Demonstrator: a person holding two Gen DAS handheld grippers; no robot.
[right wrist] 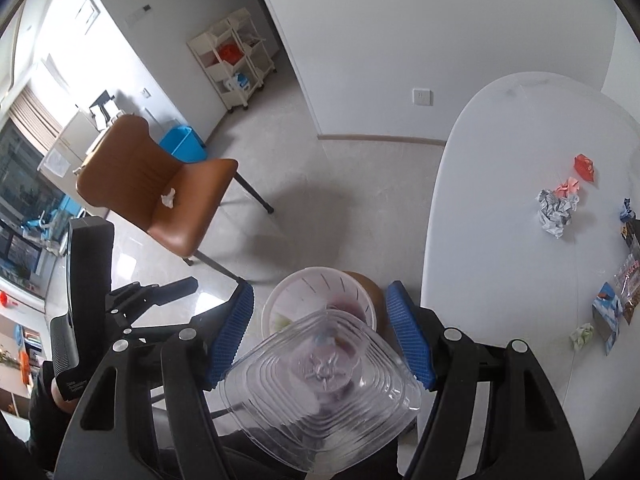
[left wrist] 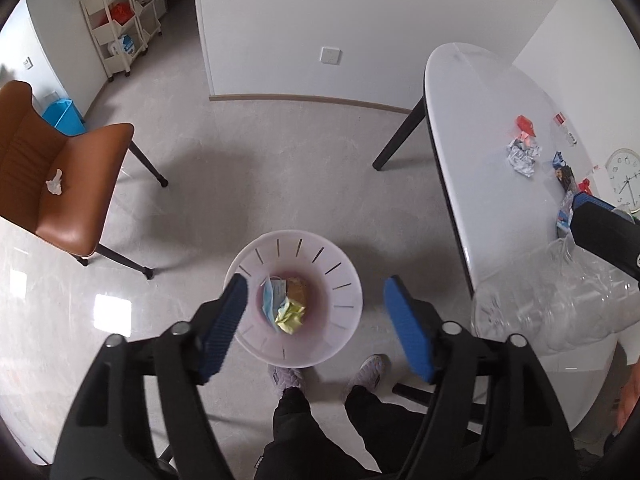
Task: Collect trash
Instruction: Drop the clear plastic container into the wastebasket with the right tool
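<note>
My left gripper (left wrist: 315, 286) hangs open right above a white slotted trash bin (left wrist: 344, 276) on the floor, nothing between its blue pads. In the bin lie a blue face mask (left wrist: 273, 299) and a yellow-green paper wad (left wrist: 292, 314). My right gripper (right wrist: 320, 288) is shut on a clear plastic bottle (right wrist: 320, 384), seen bottom-first, above and just right of the bin (right wrist: 280, 300). In the left wrist view the bottle (left wrist: 560, 304) hovers over the white table's near end (left wrist: 460, 128). Crumpled paper (right wrist: 556, 210), a red wrapper (right wrist: 584, 166) and snack packets (right wrist: 608, 312) lie on the table.
A brown chair (left wrist: 68, 184) with a white tissue wad (left wrist: 55, 182) on its seat stands left of the bin. The person's feet in slippers (left wrist: 288, 376) are just behind the bin. A blue tub (left wrist: 64, 116) and a cream shelf cart (left wrist: 120, 20) stand farther back.
</note>
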